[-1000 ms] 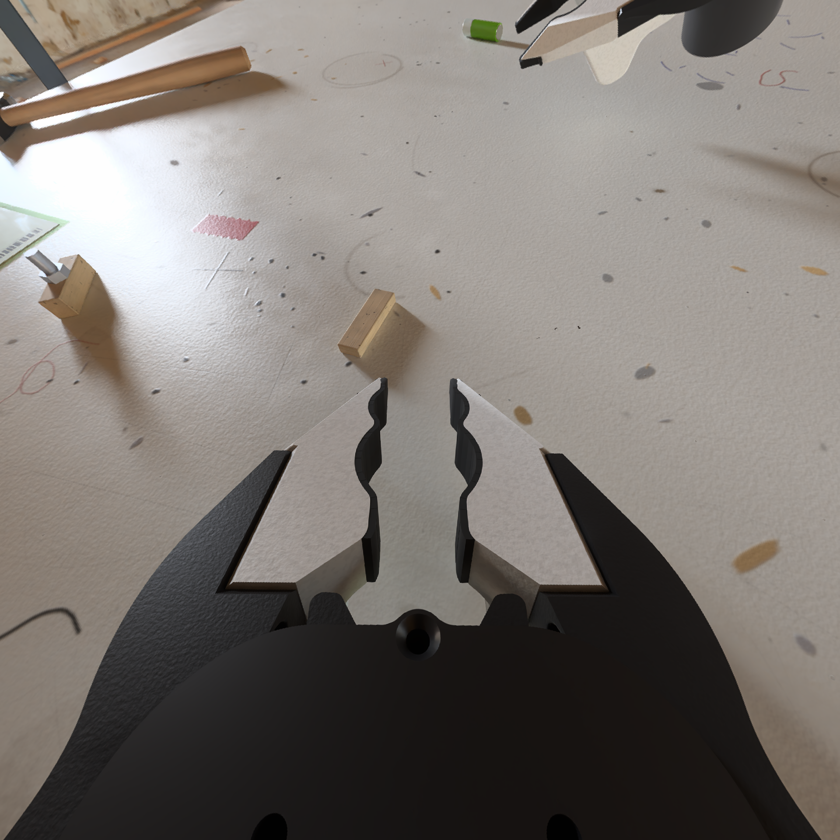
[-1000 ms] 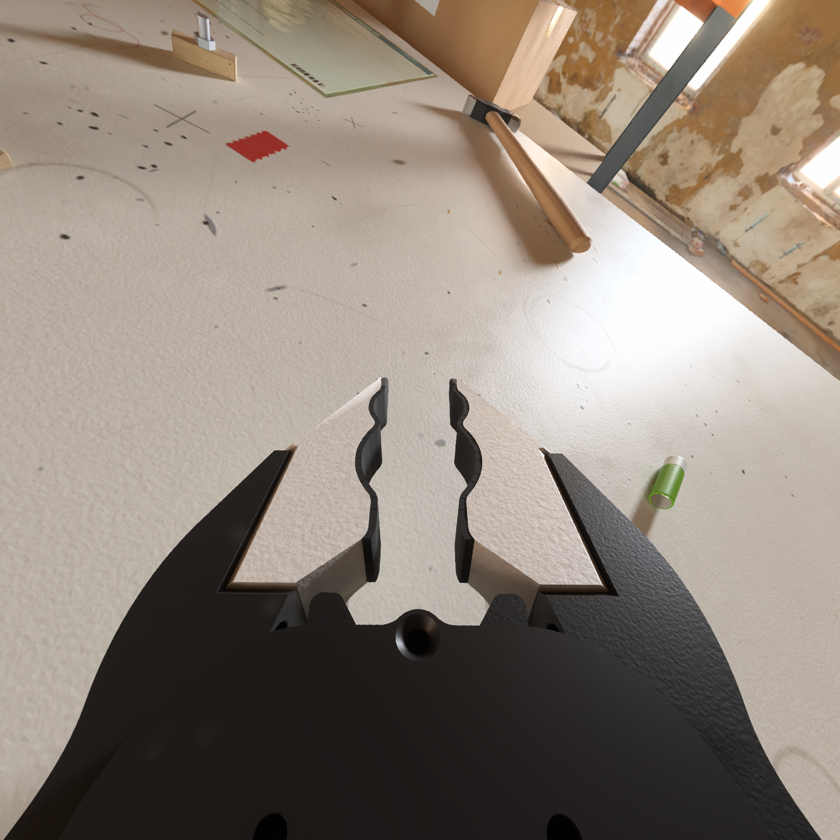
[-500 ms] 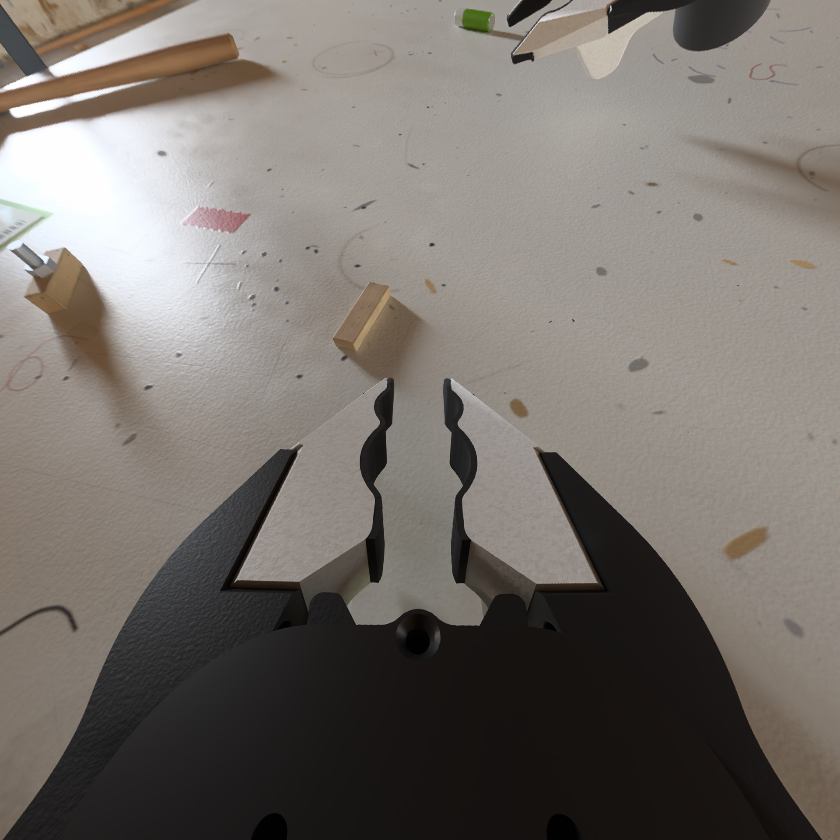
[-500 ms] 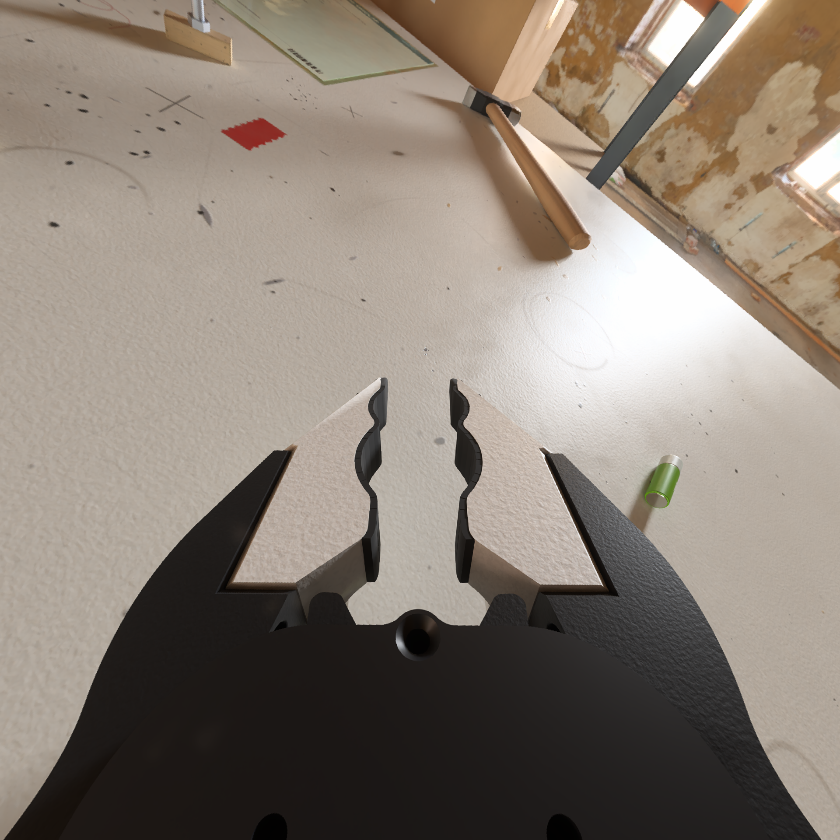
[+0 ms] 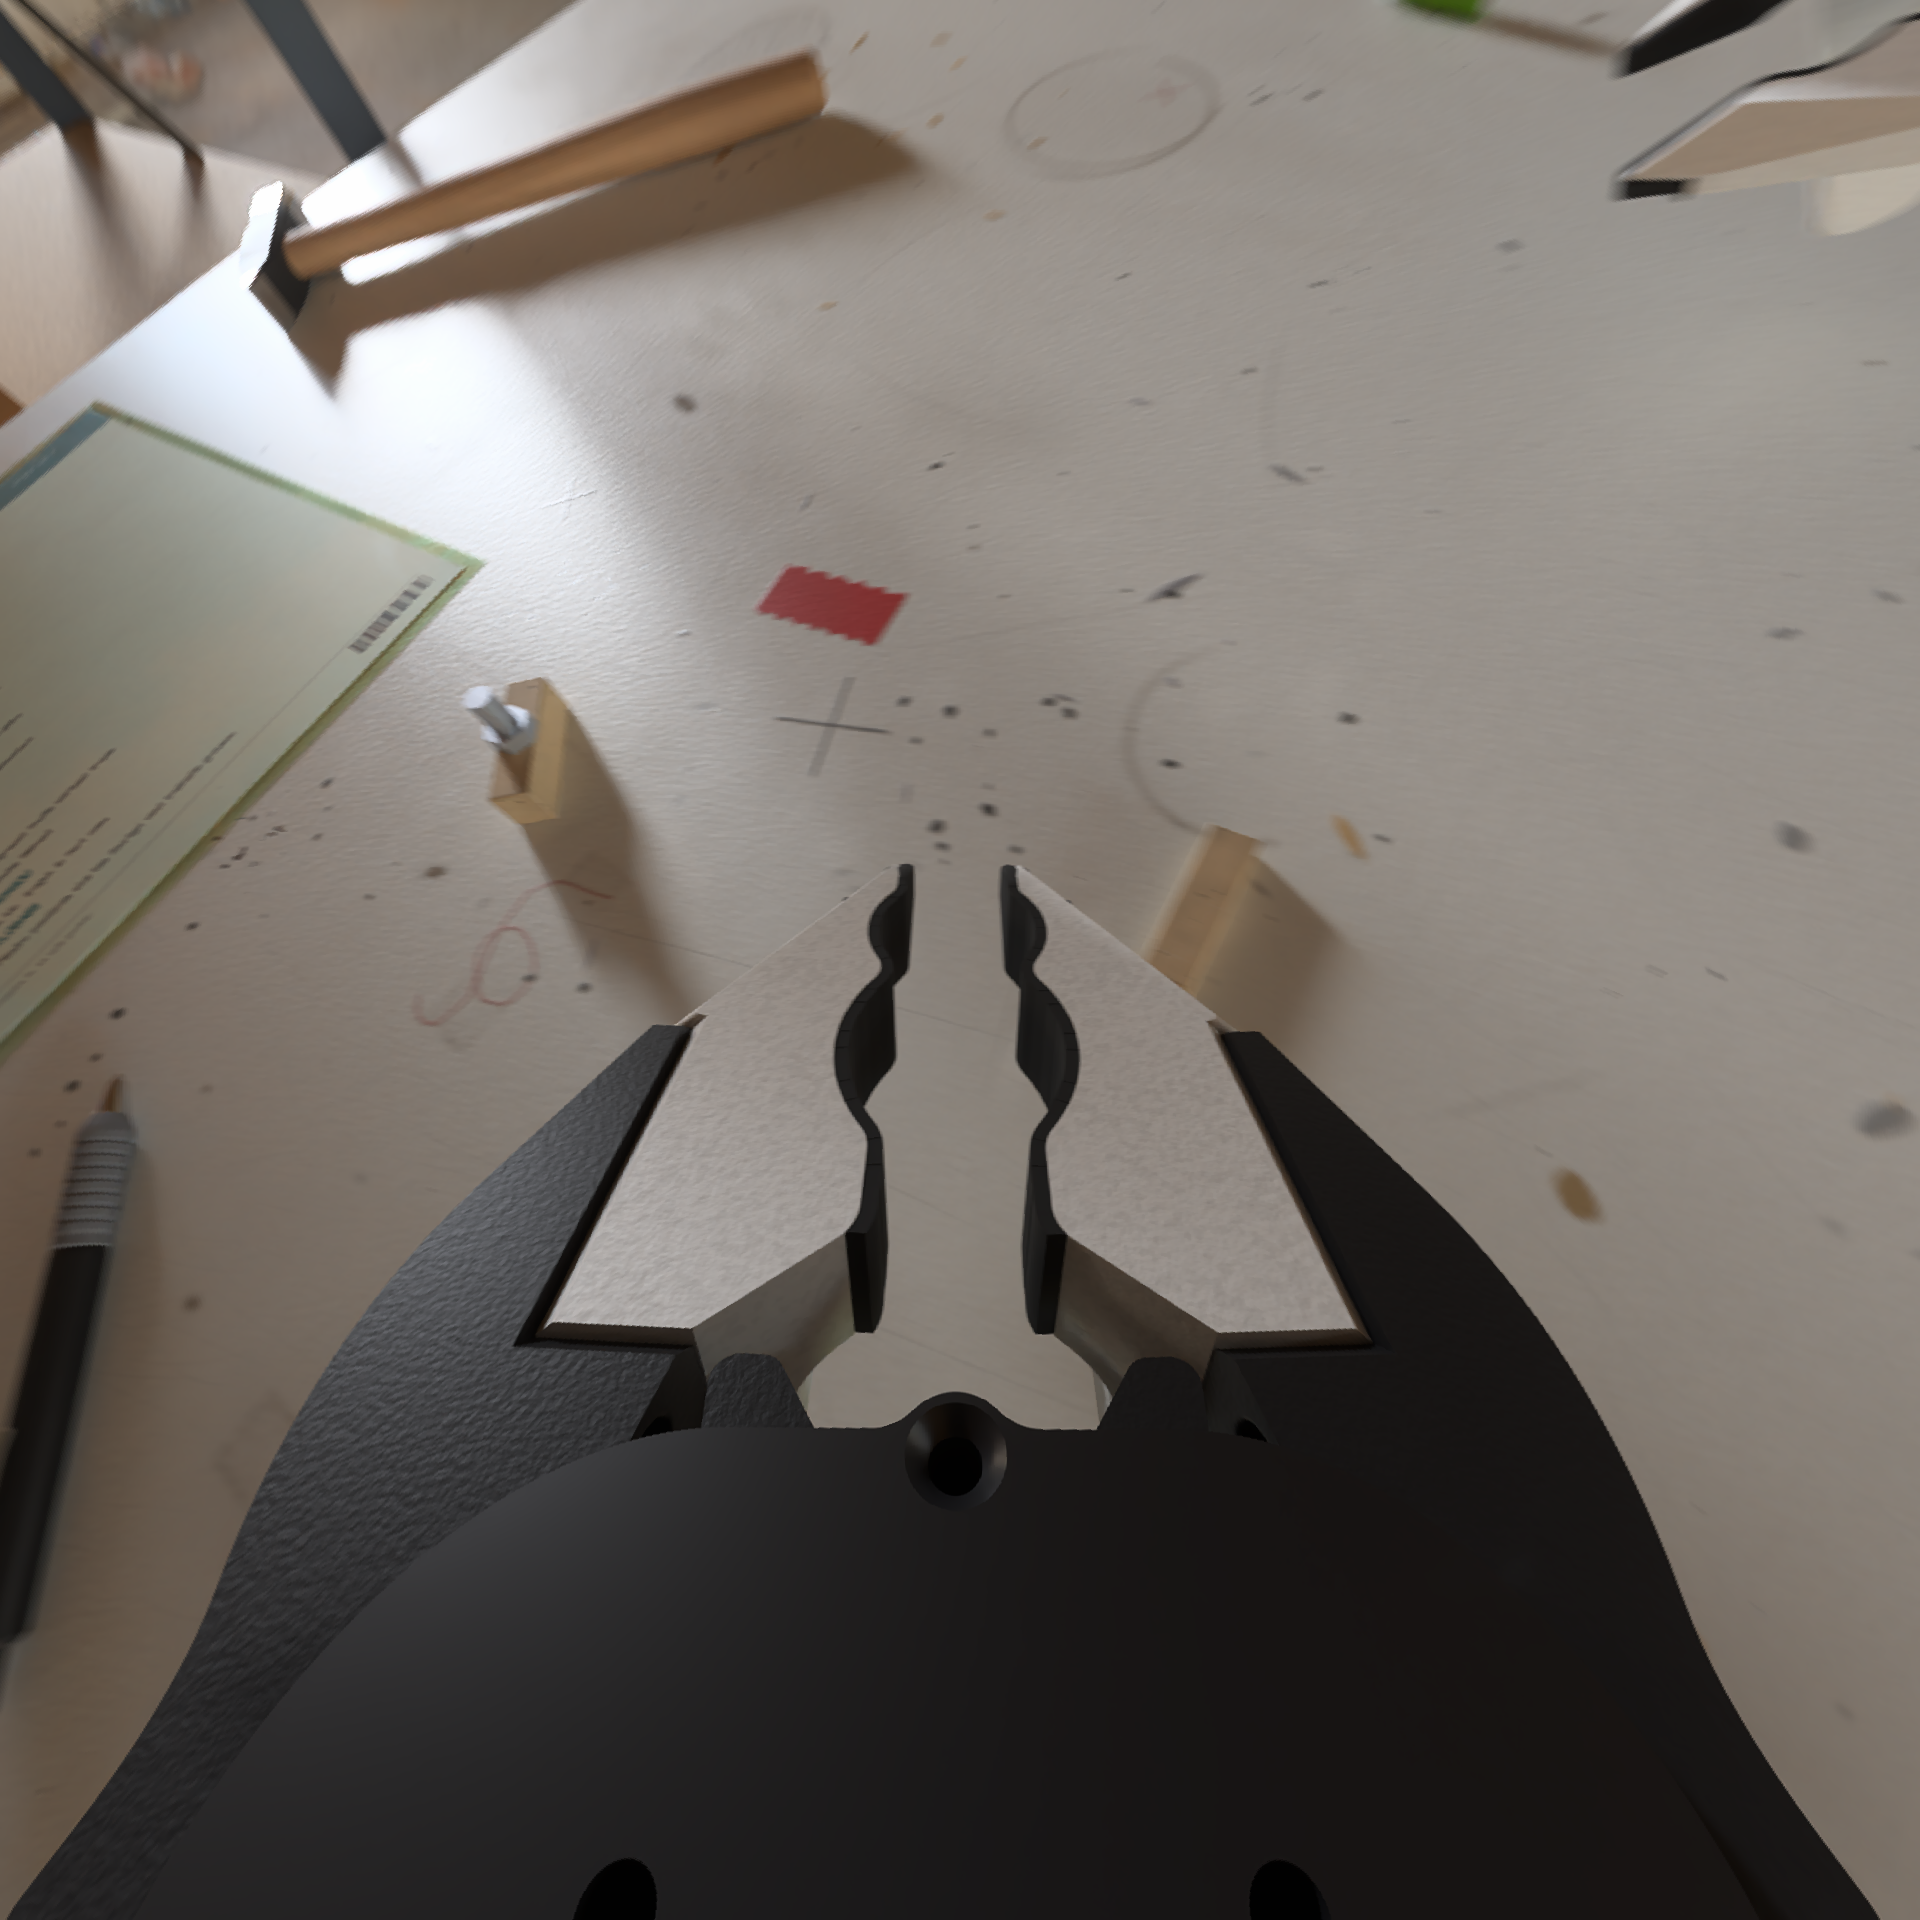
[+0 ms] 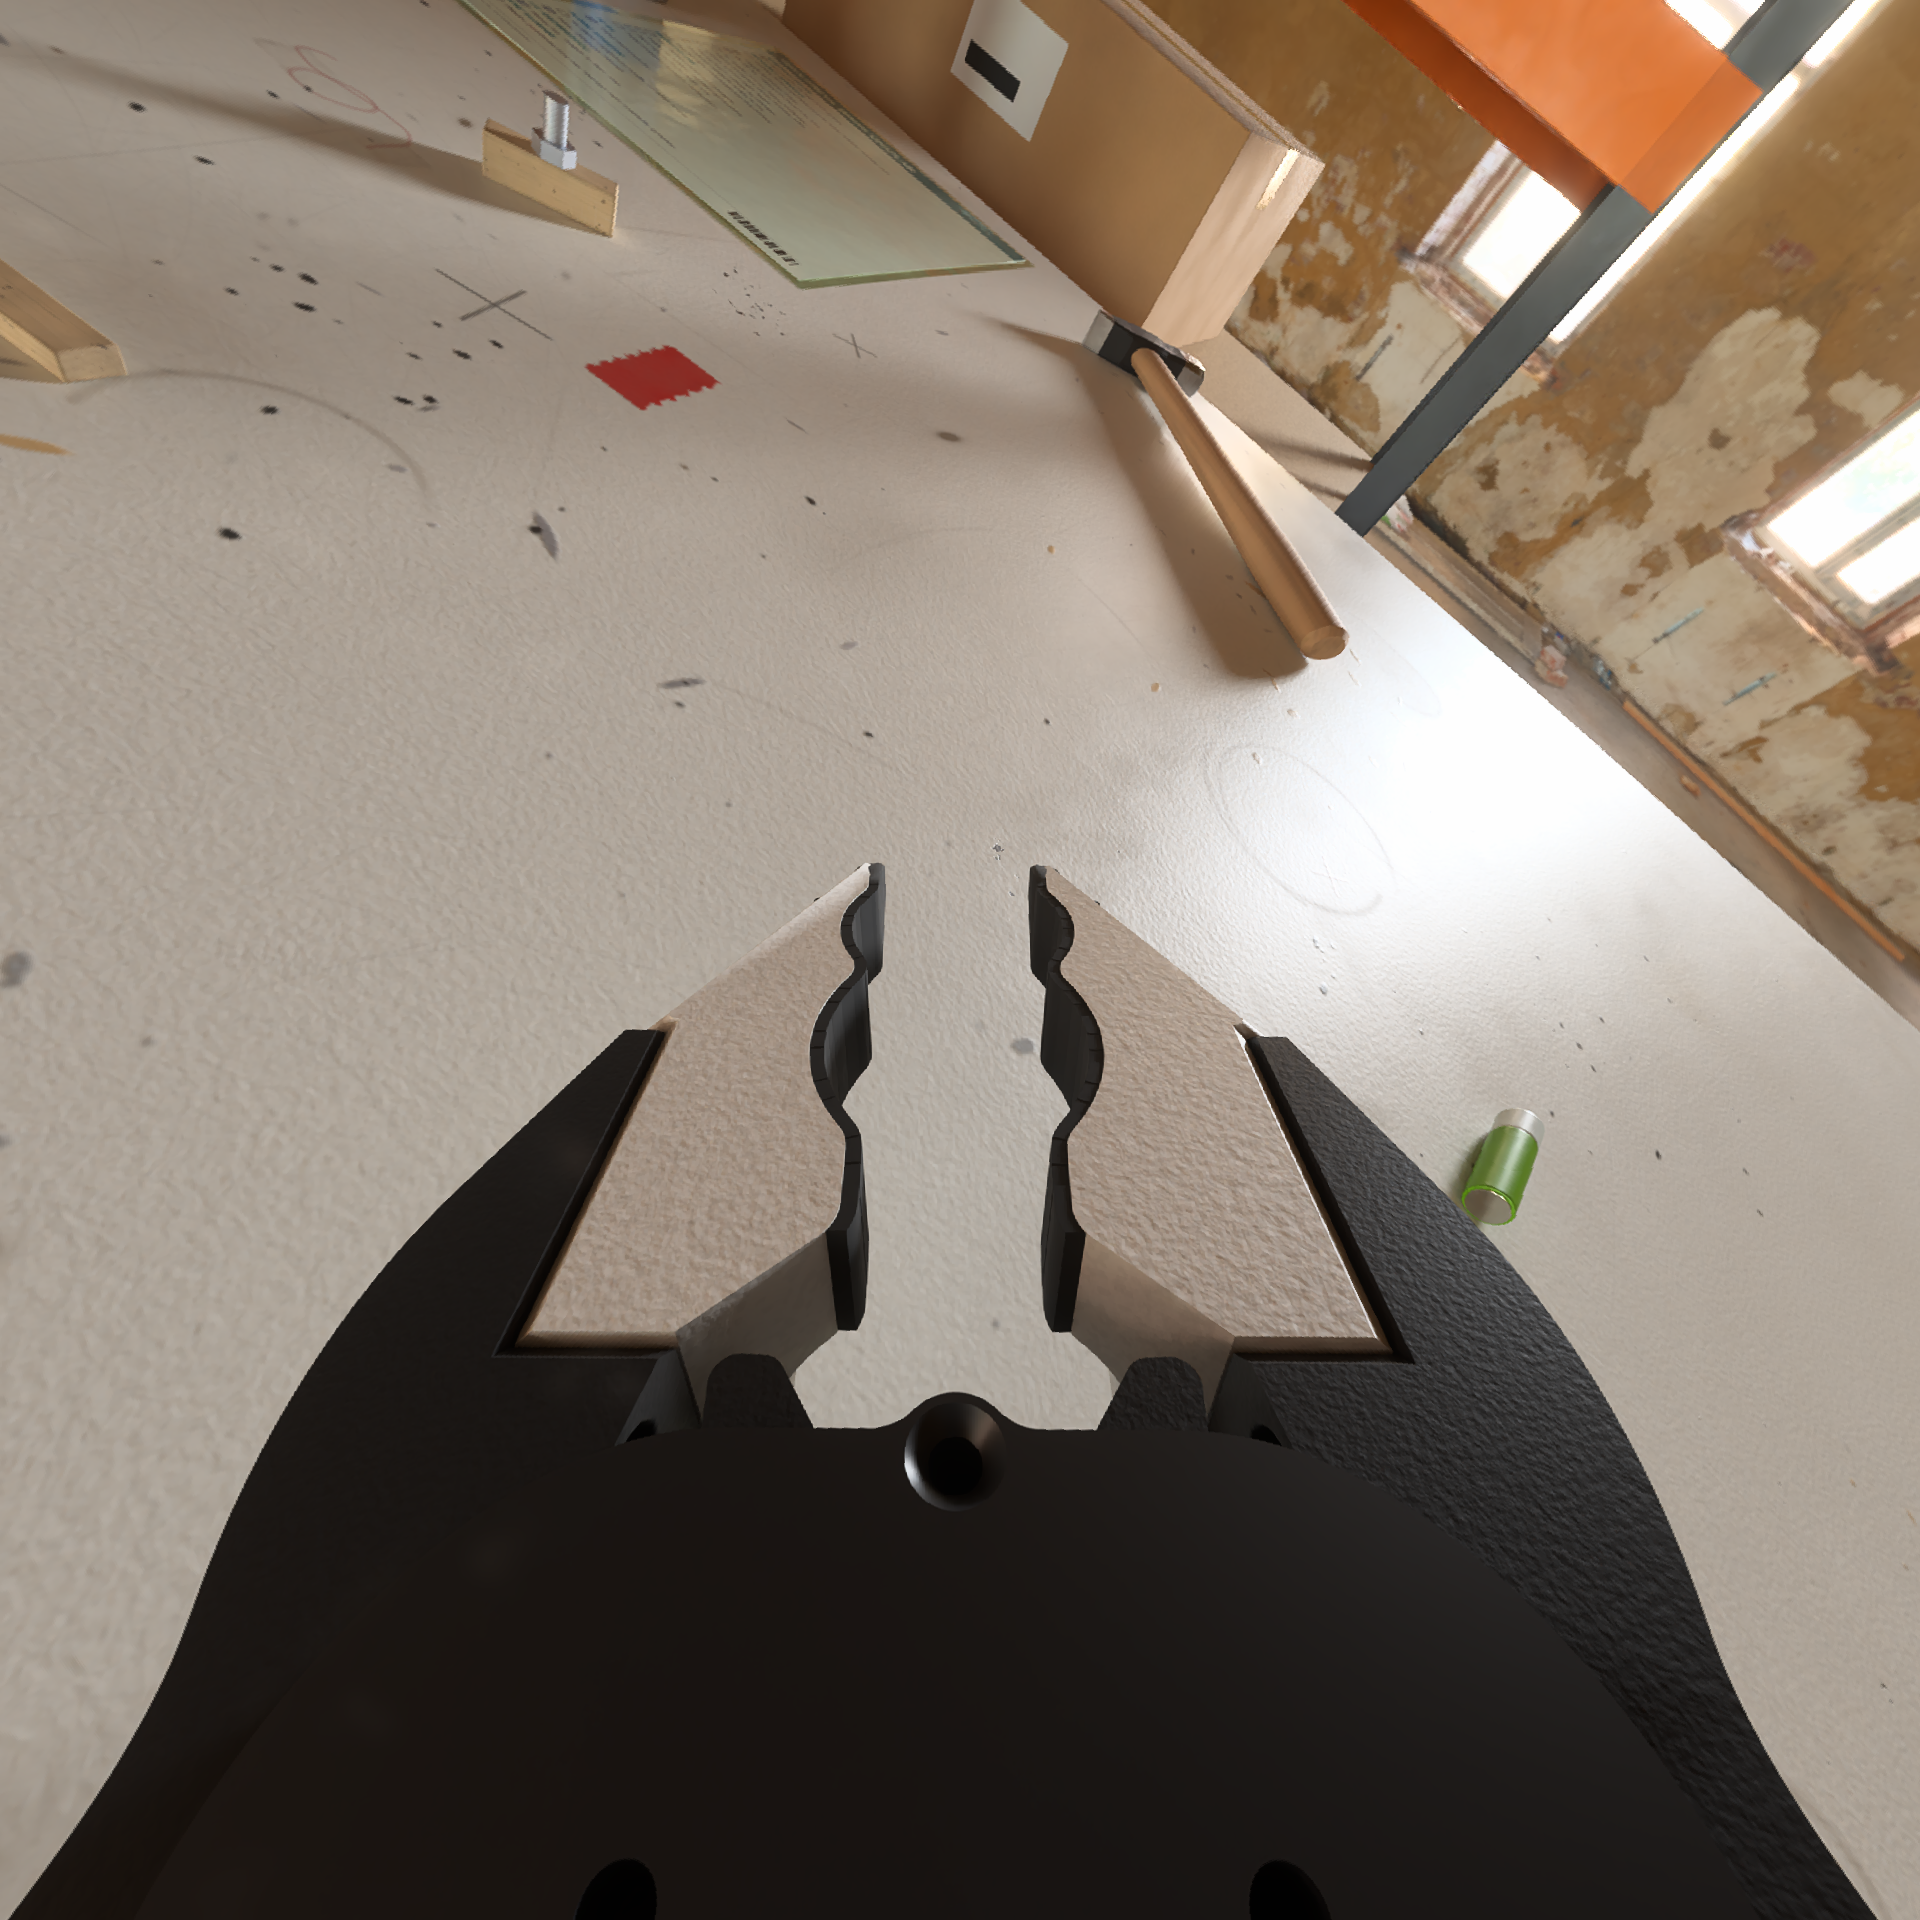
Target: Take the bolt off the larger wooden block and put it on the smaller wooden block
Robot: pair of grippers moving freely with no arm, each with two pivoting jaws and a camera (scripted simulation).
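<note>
A silver bolt (image 5: 497,717) stands upright on the larger wooden block (image 5: 535,764), ahead and to the left of my left gripper (image 5: 956,883). That gripper is empty, its jaws a narrow gap apart, above the table. The smaller wooden block (image 5: 1205,914) lies just right of its right finger, partly hidden by it. In the right wrist view the bolt (image 6: 554,130) and larger block (image 6: 551,182) are far off at top left, and the smaller block (image 6: 52,338) is cut by the left edge. My right gripper (image 6: 956,883) is open and empty.
A hammer (image 5: 540,177) lies at the far left, also in the right wrist view (image 6: 1226,488). A green sheet (image 5: 177,675), a red patch (image 5: 831,605) and a pen (image 5: 62,1299) lie nearby. A green battery (image 6: 1503,1166) and a cardboard box (image 6: 1091,156) sit by the table edge.
My left gripper has swung left, so the bolt and its block are nearer the view's middle, and its jaws have narrowed. My right gripper has shifted slightly and kept its opening.
</note>
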